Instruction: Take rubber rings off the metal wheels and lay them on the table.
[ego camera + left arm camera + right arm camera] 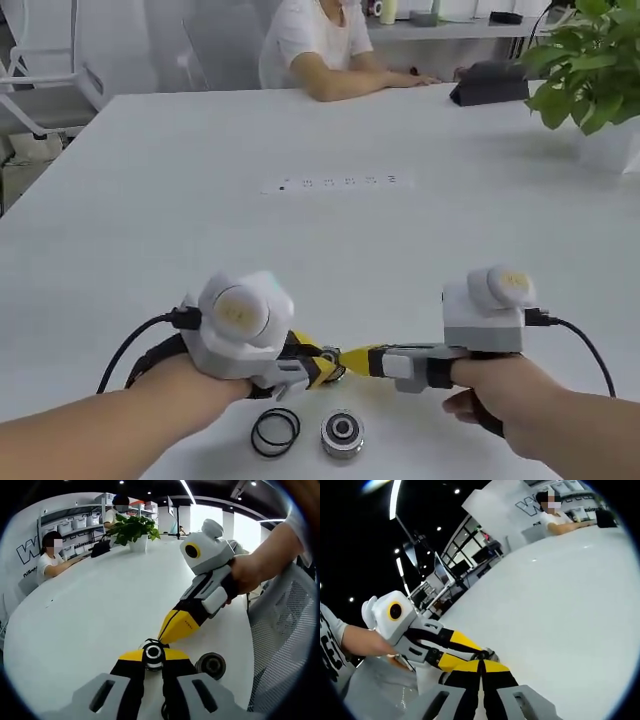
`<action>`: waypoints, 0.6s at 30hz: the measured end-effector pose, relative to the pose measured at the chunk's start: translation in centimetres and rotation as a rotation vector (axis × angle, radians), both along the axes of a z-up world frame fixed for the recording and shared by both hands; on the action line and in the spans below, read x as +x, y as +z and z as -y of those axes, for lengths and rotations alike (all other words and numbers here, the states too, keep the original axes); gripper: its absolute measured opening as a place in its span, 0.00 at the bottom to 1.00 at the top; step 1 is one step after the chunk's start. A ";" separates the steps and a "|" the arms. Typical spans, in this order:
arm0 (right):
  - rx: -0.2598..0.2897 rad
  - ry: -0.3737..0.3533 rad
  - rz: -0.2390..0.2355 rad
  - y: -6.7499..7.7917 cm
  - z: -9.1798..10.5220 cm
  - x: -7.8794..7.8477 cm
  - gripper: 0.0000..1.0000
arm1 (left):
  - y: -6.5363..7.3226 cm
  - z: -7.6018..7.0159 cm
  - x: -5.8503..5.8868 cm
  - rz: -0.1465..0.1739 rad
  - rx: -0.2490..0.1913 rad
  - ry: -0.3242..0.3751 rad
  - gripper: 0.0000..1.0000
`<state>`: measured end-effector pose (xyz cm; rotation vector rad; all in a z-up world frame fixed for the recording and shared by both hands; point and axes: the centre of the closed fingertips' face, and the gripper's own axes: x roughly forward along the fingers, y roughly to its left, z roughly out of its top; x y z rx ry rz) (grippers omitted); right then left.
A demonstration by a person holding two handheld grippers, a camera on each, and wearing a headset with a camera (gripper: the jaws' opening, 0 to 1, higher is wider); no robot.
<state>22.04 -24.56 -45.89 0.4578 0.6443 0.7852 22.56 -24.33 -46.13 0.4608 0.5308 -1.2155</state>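
The head view looks forward and down from above and behind both grippers, across the white table point(300, 150) to a seated person point(320, 45). Each gripper view rides low behind its own jaws, very near: the left gripper point(152, 656) faces the right gripper point(165, 636), and the reverse. All three share the metal wheel point(153, 652) at the jaw tips (and that person).

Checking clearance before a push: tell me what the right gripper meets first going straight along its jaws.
Almost at once, the metal wheel clamped in the left gripper: the right gripper has its tips at the wheel's edge. Whether they touch it is unclear.
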 end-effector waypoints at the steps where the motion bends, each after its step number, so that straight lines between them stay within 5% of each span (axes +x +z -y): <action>1: 0.000 0.005 0.001 0.1 -0.2 0.0 0.00 | 0.0 0.0 0.0 0.001 0.000 0.000 0.07; 18: 0.177 0.059 -0.052 1.5 -0.9 -1.2 0.00 | 0.0 0.0 -0.1 -0.008 -0.013 -0.007 0.07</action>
